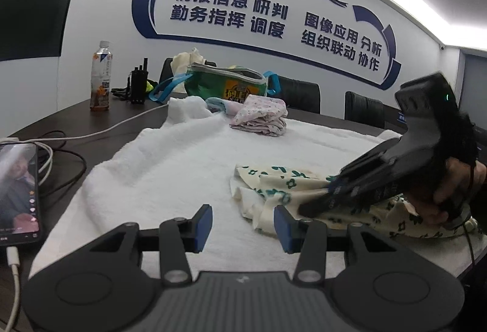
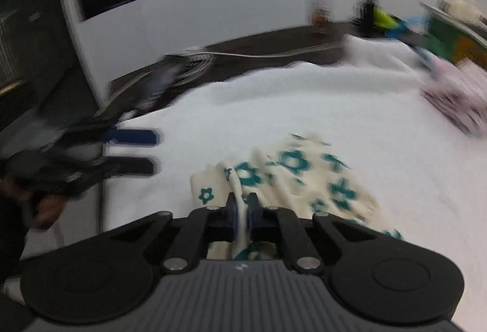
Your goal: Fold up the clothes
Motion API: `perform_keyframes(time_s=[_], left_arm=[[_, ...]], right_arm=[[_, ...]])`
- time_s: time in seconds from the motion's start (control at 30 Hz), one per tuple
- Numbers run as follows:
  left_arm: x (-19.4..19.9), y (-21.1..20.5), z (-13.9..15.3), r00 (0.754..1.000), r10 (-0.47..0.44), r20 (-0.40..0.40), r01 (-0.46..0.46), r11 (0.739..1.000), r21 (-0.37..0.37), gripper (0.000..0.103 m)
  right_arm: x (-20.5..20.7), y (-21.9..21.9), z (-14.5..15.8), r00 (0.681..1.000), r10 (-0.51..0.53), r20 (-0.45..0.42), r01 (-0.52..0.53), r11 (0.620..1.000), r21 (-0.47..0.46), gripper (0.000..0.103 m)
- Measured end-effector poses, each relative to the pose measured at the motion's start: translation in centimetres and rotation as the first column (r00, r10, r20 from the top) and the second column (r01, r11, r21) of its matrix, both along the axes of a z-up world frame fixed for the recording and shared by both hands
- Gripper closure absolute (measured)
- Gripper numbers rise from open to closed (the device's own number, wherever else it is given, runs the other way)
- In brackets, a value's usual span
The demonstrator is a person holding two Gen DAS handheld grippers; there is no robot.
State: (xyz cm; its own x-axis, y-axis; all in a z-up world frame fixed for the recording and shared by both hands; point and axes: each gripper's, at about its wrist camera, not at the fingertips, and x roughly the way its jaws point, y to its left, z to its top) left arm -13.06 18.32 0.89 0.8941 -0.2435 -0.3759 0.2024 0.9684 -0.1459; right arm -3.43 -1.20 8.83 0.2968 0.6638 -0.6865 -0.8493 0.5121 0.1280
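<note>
One green bag at the table's far end holds pale cloth. My right gripper pinches the flowered garment on the white towel; my left gripper hangs open, empty, near a phone.

- Left tool: jaws stood apart, nothing between them, tilted slightly downward.
- Right tool: jaws nearly closed, pinching cloth; gripped by a hand.

Both wrist views – low, close (facing opposite ways); share white towel.
</note>
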Motion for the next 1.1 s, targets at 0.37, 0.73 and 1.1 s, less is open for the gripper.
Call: perform_keyframes(time_s=[0.37,0.73,1.1], left_arm=[[0.3,-0.4,-0.3,1.0,0.003,-0.009,-0.003,1.0,0.006,0.059],[0.2,0.0,-0.2,0.999,0.03,-0.013,-0.03,0.999,0.014,0.059],[1.9,-2.4,1.1,0.997,-0.066,-0.032,0.063,0.993,-0.097,0.059]], right_arm=[[-4.6,1.4,1.2,0.926,0.128,0.355,-0.111,0.991,-0.068,0.023],[-0.1,1.8,-1.3,0.997,0.047,0.065,-0.046,0.999,-0.025,0.088],[-4.4,-6.1,5.2,0.939,-0.161,0.305,0.134,0.985,0.106,0.044]])
